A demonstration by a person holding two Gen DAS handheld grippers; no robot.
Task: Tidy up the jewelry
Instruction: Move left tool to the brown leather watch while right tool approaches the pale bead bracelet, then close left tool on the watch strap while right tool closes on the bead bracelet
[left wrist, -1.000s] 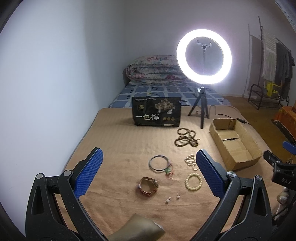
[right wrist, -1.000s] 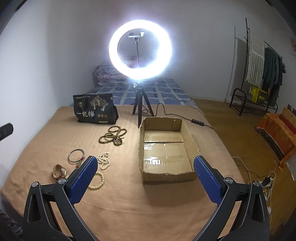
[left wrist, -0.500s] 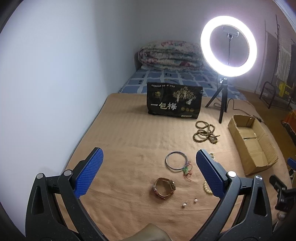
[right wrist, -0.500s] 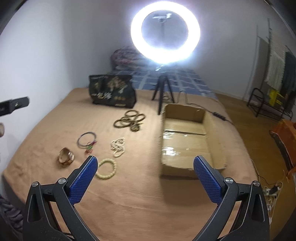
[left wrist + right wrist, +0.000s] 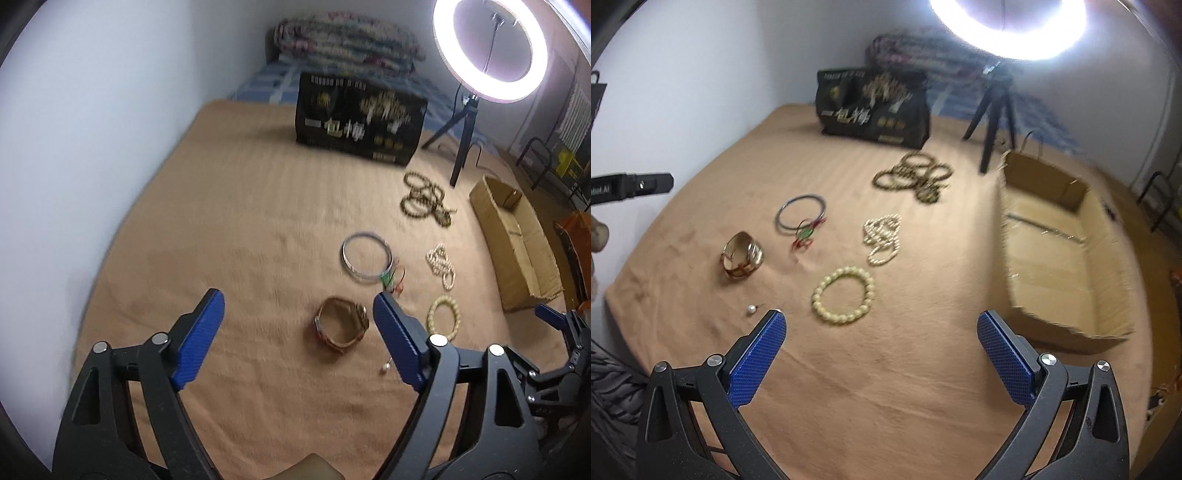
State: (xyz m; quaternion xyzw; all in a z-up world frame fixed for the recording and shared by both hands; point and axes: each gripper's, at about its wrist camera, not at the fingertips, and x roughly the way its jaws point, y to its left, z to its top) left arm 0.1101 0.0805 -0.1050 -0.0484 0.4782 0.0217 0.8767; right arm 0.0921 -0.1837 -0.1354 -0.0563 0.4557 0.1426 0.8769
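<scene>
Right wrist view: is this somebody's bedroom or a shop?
Most likely a bedroom used for filming: a folded floral quilt lies on a blue checked mattress, and a glowing white ring light stands on a tripod.

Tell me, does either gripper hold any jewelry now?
No. The left gripper and right gripper are both open and empty above the blanket.

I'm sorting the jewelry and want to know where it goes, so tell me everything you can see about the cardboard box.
The cardboard box is a shallow, oblong, open-topped tray of plain brown corrugated card. Clear tape gleams across its floor, and it looks empty. It sits flat on the tan blanket, at the right of the jewelry, near the ring light's tripod. Nothing but the blanket touches it; neither gripper is at it.
</scene>
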